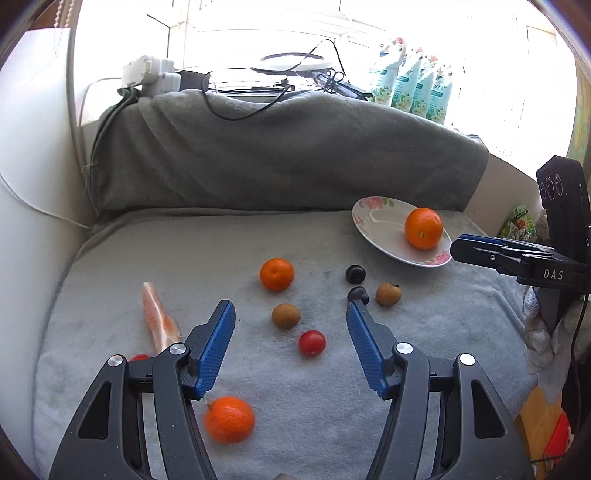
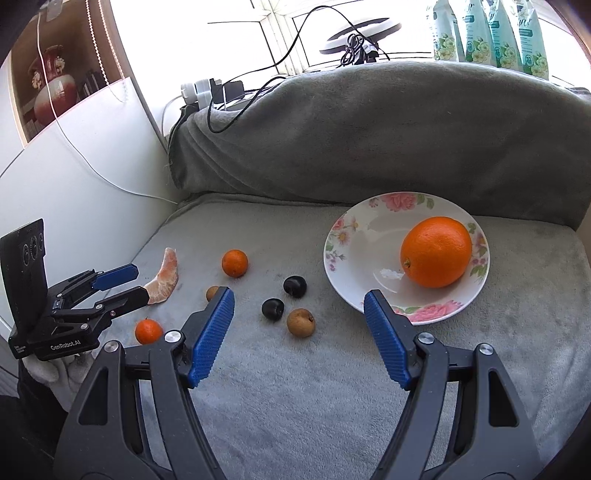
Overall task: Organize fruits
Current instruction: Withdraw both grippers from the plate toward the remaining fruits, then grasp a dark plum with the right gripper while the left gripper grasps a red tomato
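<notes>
A large orange (image 2: 436, 252) lies on a floral plate (image 2: 354, 229) at the right of the grey cushion. Loose on the cushion are two mandarins (image 1: 276, 274) (image 1: 229, 419), two brown longans (image 1: 285, 315) (image 1: 388, 294), two dark plums (image 1: 355, 274) (image 1: 357, 294), a cherry tomato (image 1: 312, 342) and a peeled citrus segment (image 1: 159, 321). My left gripper (image 1: 290, 306) hangs open above the loose fruit, holding nothing. My right gripper (image 2: 298, 293) is open and empty just short of the plate's near rim.
A rolled grey blanket (image 1: 280, 155) walls off the back of the cushion, with cables and a power strip (image 1: 147, 74) on top. A white wall (image 1: 33, 184) borders the left side. Flowered packets (image 2: 487, 33) stand on the sill. A gloved hand (image 1: 539, 332) holds the right gripper.
</notes>
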`<state>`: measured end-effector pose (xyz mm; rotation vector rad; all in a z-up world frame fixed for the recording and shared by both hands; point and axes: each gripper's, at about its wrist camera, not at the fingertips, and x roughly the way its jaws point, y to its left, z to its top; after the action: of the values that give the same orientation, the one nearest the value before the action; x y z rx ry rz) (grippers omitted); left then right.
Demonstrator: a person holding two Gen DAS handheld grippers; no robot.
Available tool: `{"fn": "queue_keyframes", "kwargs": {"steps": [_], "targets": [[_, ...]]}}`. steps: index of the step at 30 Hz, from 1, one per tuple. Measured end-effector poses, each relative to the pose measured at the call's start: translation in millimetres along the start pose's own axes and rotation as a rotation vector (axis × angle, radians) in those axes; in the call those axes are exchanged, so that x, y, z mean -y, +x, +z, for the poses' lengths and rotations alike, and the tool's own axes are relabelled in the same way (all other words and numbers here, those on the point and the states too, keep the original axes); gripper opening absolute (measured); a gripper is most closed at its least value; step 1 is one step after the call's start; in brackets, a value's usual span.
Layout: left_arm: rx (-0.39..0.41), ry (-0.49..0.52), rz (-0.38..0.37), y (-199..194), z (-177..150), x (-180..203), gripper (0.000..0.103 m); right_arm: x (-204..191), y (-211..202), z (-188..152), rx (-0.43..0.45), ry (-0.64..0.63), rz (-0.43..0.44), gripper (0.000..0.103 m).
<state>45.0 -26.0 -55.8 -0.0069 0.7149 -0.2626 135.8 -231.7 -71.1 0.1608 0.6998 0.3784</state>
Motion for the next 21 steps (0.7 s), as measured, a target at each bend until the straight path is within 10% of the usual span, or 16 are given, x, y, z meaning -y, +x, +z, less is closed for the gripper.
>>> {"fn": "queue_keyframes", "kwargs": {"steps": [21], "targets": [[-0.064, -0.196, 0.137, -17, -50, -90, 0.05, -53, 71, -18, -0.184, -0.237, -0.032, 0.037]]}}
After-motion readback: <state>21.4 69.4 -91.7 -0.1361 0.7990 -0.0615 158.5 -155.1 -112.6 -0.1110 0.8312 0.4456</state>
